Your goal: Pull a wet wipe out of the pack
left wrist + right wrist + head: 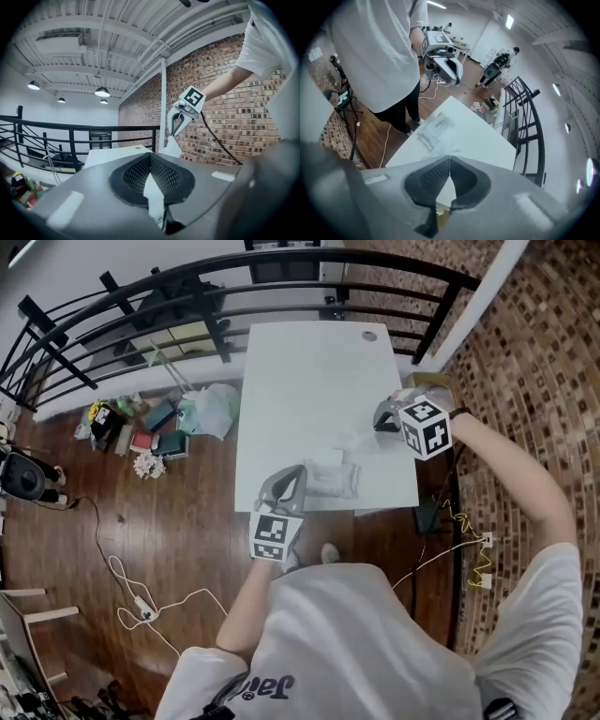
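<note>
Where the pack (pixel 331 479) lies, near the front edge of the table (pixel 309 371), it reads as a flat, soft pouch of clear crinkled film with pale contents. The table top is white, smooth, matte and rectangular. The wet wipe (pixel 172 147) is a thin limp white sheet, pinched to a point at the top and flaring wider below. Cannot tell if its lower end is free of the pack.

The right gripper (pixel 382 420) has a grey moulded shell and black ribbed pads. Its jaws are together, clamped on the top of the wet wipe. It is held above the table, up and right of the pack, pointing steeply down. The forearm comes in from the right, bent at the elbow.

The left gripper (pixel 296 472) has the same build and sits low and close to level at the pack's left end. Its jaws are together with a strip of pale film pinched between the pads, so it grips the pack's edge. The arm reaches forward from the body. Each gripper carries a cube with black-and-white square markers.

The floor (pixel 141 540) is glossy brown wood planks. A railing (pixel 187 296) of black curved metal bars runs past the table's far edge. A rough red brick wall (pixel 225 117) stands on the right side.
</note>
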The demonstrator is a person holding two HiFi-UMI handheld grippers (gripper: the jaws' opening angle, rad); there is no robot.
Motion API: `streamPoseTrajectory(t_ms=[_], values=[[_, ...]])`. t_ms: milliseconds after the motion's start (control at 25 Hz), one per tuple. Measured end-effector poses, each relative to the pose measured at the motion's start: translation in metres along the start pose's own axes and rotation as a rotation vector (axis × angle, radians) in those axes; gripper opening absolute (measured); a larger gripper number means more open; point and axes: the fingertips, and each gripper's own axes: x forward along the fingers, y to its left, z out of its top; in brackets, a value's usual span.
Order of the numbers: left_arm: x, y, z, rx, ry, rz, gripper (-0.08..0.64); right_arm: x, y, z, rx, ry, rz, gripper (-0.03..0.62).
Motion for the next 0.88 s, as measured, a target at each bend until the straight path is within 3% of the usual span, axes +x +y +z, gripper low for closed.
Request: streamPoseTrajectory(t_ms=[240, 440, 480, 520, 560, 720, 880], values=[[0.003, -0.016, -0.002, 0.005, 0.008, -0.038, 0.015, 0.022, 0.052, -0.071, 0.204, 0.094, 0.028, -0.003], [-0.004, -0.019, -0.01, 0.0, 0.03, -0.047, 0.015, 0.058, 0.083, -0.09, 0.355, 0.113, -0.003, -0.003], [-0.006, -0.02, -0.011, -0.001, 0.035, -0.047, 0.015, 0.064, 0.085, -0.092, 0.389, 0.115, -0.019, 0.023], [-0.009, -0.02, -0.013, -0.003, 0.039, -0.048, 0.015, 0.069, 0.086, -0.093, 0.425, 0.113, -0.04, 0.076], [-0.011, -0.021, -0.014, -0.006, 0.042, -0.049, 0.015, 0.071, 0.085, -0.093, 0.463, 0.107, -0.067, 0.091], [-0.024, -0.02, -0.015, -0.027, 0.04, -0.051, 0.015, 0.058, 0.073, -0.085, 0.684, 0.01, -0.222, 0.091], [-0.037, -0.016, -0.006, -0.06, 0.014, -0.053, 0.015, 0.02, 0.056, -0.044, 0.891, -0.183, -0.432, 0.087]])
